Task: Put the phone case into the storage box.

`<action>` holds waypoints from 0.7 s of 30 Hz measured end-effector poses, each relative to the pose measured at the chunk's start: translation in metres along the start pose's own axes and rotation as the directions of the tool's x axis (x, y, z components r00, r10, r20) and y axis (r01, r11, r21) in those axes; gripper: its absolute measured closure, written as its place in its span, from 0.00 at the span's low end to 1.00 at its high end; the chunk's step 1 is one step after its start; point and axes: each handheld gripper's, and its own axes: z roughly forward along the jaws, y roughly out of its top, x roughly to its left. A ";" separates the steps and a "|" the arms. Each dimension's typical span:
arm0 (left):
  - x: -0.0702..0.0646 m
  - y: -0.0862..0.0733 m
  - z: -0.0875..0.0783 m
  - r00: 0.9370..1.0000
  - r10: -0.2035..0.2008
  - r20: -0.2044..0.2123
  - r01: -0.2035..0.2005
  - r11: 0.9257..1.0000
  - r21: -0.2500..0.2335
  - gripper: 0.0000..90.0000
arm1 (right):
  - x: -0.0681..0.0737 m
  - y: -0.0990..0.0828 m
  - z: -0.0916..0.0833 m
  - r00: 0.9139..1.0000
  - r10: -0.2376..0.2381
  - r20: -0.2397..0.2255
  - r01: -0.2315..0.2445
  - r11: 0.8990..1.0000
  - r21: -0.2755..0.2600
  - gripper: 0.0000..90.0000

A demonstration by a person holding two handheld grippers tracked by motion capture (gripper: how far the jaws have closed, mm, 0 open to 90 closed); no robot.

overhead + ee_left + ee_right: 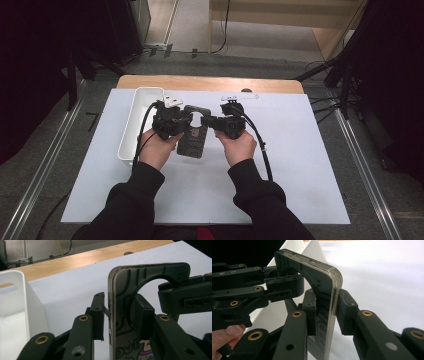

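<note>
The phone case stands on edge between both sets of fingers, above the white worktop. The right gripper clamps its clear rim, one pad on each face. The left gripper fingers straddle the opposite edge; the inner pad presses, while the outer sits just off. The white bin crowds the left gripper; open sheet lies beyond the right. Printed lettering on the case is unreadable.

A recording lab: black curtains, floor rails, trailing cables around a white-covered table.
</note>
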 end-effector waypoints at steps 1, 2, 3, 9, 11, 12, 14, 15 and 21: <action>0.000 0.000 0.000 1.000 0.005 0.000 -0.005 1.000 -0.003 0.76 | 0.000 0.000 0.000 1.000 0.000 -0.001 0.000 1.000 -0.002 0.78; 0.000 0.000 0.000 1.000 0.008 -0.003 -0.008 1.000 0.000 0.77 | 0.000 0.000 0.000 1.000 0.000 -0.002 0.000 1.000 -0.003 0.78; -0.001 0.000 0.000 1.000 0.007 -0.006 -0.007 1.000 0.000 0.77 | 0.001 0.000 0.000 1.000 0.000 0.000 0.000 1.000 -0.003 0.78; 0.000 0.000 0.000 1.000 0.003 -0.003 -0.003 1.000 -0.004 0.78 | 0.002 0.000 0.000 1.000 -0.001 0.002 0.001 1.000 -0.006 0.78; -0.001 0.000 -0.001 1.000 0.004 -0.006 -0.004 1.000 -0.003 0.78 | 0.002 0.000 0.000 1.000 -0.002 0.003 0.002 1.000 -0.007 0.78; -0.001 0.000 -0.001 1.000 0.005 -0.006 -0.005 1.000 -0.002 0.79 | 0.002 0.000 0.000 1.000 -0.002 0.003 0.002 1.000 -0.007 0.78; 0.000 0.000 0.000 1.000 0.002 -0.003 -0.002 1.000 -0.001 0.79 | 0.002 -0.001 0.001 1.000 -0.003 0.004 0.003 1.000 -0.007 0.78; 0.000 0.000 0.000 1.000 0.000 -0.001 0.000 1.000 -0.001 0.79 | 0.002 -0.001 0.001 1.000 -0.005 0.005 0.005 1.000 -0.008 0.78; -0.001 0.001 -0.001 1.000 0.005 -0.004 -0.005 1.000 -0.005 0.79 | 0.002 -0.001 0.000 1.000 -0.008 0.007 0.009 1.000 -0.012 0.78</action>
